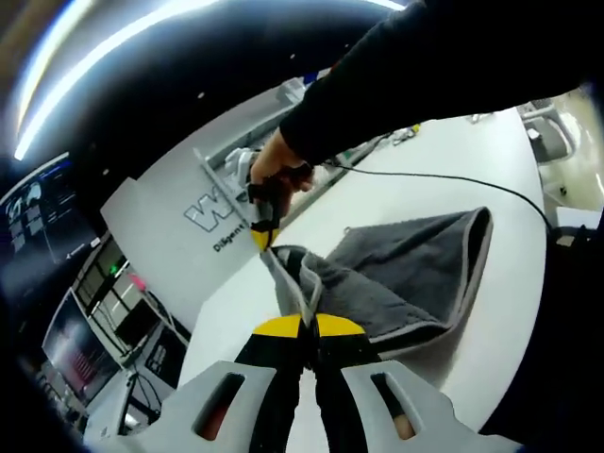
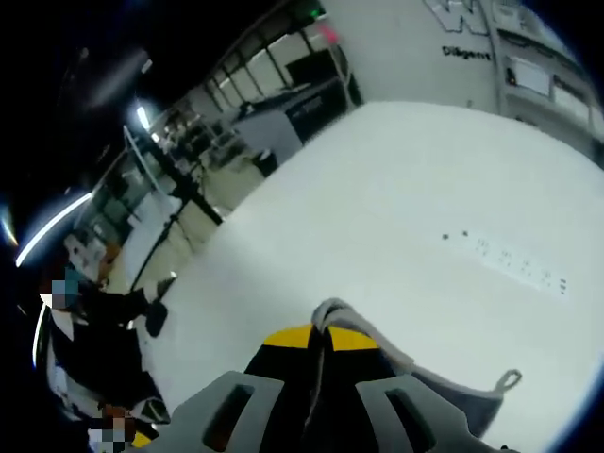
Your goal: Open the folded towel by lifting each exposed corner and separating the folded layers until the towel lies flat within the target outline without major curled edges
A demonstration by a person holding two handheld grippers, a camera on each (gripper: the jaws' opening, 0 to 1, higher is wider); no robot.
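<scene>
1. The grey towel (image 1: 406, 274) lies partly on the white bench (image 1: 425, 170) and partly lifted off it. One edge is raised and stretched taut between the two grippers, while the bulk sags back down onto the bench in loose folds.

2. The left gripper (image 1: 304, 326) is closed on the near end of that raised edge. In the left gripper view the pale border of the towel runs straight out from between its yellow-tipped fingers (image 1: 276, 327).

3. The right gripper (image 1: 262, 231), held in a person's hand (image 1: 274, 170), pinches the far end of the same edge. In the right gripper view its fingers (image 2: 288, 338) are shut with a fold of grey cloth bunched between them, and a hanging loop (image 2: 508, 381) dangles from the towel just beside them.

4. The relation that matters: the gripped edge is the long axis between the two grippers, and the rest of the towel hangs to one side of that line, towards the black cable (image 1: 444, 177) on the bench.

5. Judged from this, the towel is not yet flat. The next move likely calls for drawing the grippers apart along that edge and laying the cloth down away from its bunched side. No target outline is discernible.
</scene>
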